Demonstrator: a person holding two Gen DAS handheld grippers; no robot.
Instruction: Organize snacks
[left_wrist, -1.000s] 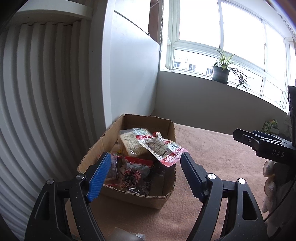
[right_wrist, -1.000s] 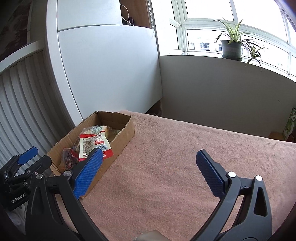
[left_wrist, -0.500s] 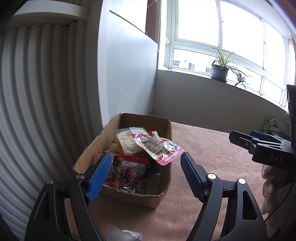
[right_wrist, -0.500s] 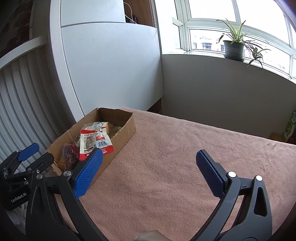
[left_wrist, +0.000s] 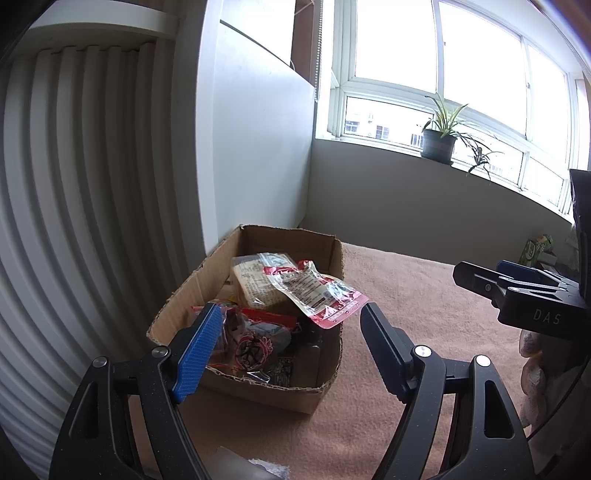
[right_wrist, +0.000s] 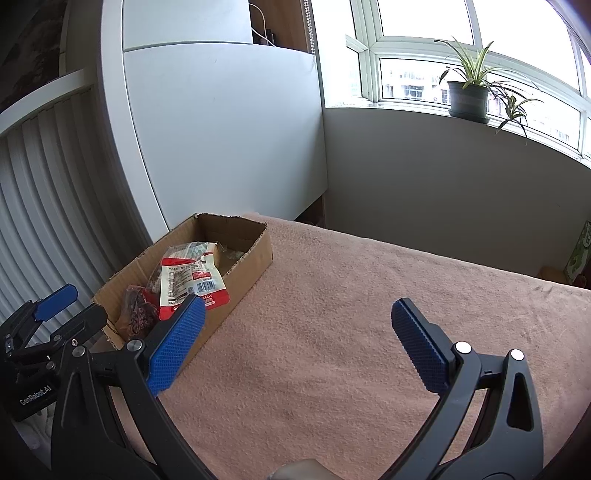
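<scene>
Both tongs, left (left_wrist: 291, 334) and right (right_wrist: 295, 325), gape wide and empty beside the cardboard box (left_wrist: 325, 387), where the red-edged packet (left_wrist: 314, 291) overhanging its rim could slide out if nudged.

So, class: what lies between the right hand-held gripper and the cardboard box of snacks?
Only bare pink blanket. In the right wrist view, nothing sits between the open right hand-held gripper and the cardboard box.

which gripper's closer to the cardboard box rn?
Left. The left gripper hangs open just short of the cardboard box, aimed at the snacks inside. The right gripper is open over the pink blanket, off to the box's right.
</scene>
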